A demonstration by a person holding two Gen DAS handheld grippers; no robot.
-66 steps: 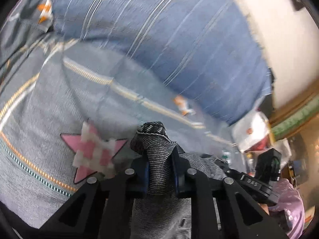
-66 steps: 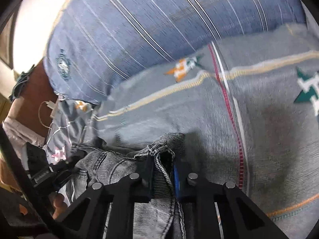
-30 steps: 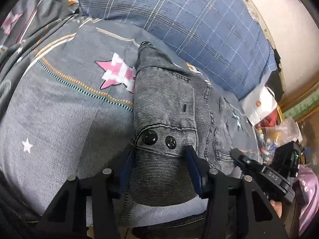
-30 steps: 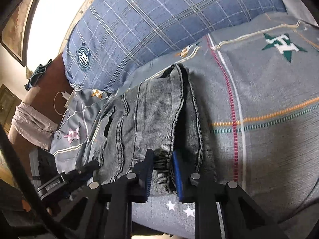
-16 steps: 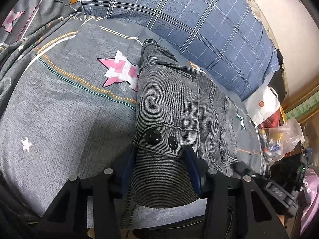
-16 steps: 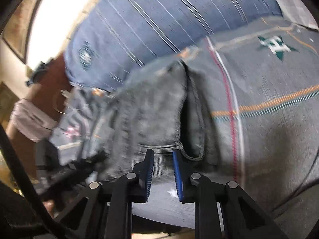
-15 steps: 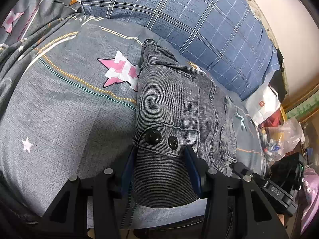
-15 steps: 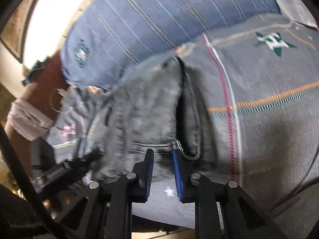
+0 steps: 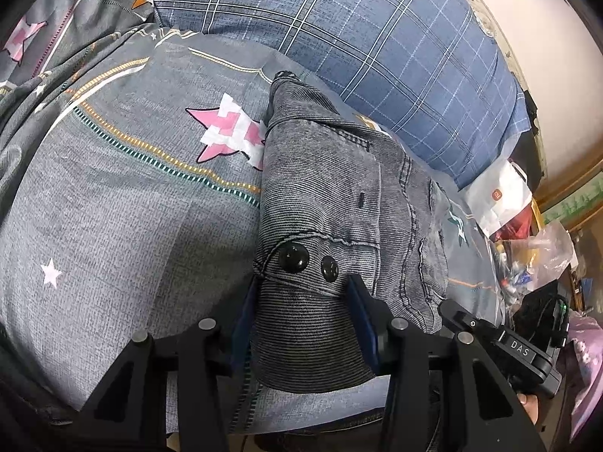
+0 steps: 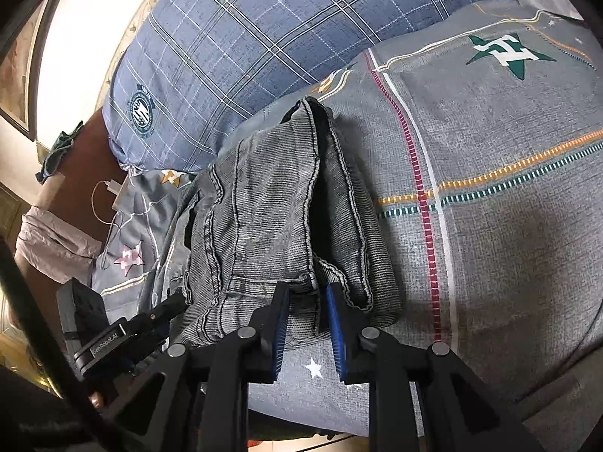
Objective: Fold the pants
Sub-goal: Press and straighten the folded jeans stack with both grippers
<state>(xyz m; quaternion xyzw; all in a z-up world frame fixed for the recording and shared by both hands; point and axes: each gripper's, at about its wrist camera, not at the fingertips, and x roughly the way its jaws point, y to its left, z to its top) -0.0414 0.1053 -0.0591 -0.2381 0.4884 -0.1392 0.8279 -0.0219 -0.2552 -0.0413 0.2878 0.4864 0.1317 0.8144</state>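
The grey denim pants (image 9: 331, 196) lie folded into a thick stack on the bed, waistband end nearest me, with two black buttons (image 9: 294, 258) on top. My left gripper (image 9: 303, 290) straddles that end, open wide, and the cloth bulges loosely between its blue pads. In the right wrist view the pants (image 10: 264, 218) show stacked hems and seams. My right gripper (image 10: 307, 290) stands narrowly open, with only the near edge of the stack between its fingertips. Each gripper shows in the other's view: the right gripper (image 9: 501, 342) and the left gripper (image 10: 124, 335).
A grey bedsheet (image 9: 113, 207) with stars and stripes covers the bed, also seen as the bedsheet (image 10: 490, 188). A blue plaid pillow (image 9: 358, 37) lies just behind the pants. A white bag (image 9: 497, 196) and plastic clutter (image 9: 535, 256) sit at the right; a white cable (image 10: 109, 196) at the left.
Two seconds ago both grippers pinched cloth close to the pillow; the pants now lie folded flat. Over the last second the right gripper slipped back to the stack's edge. The left has not moved.
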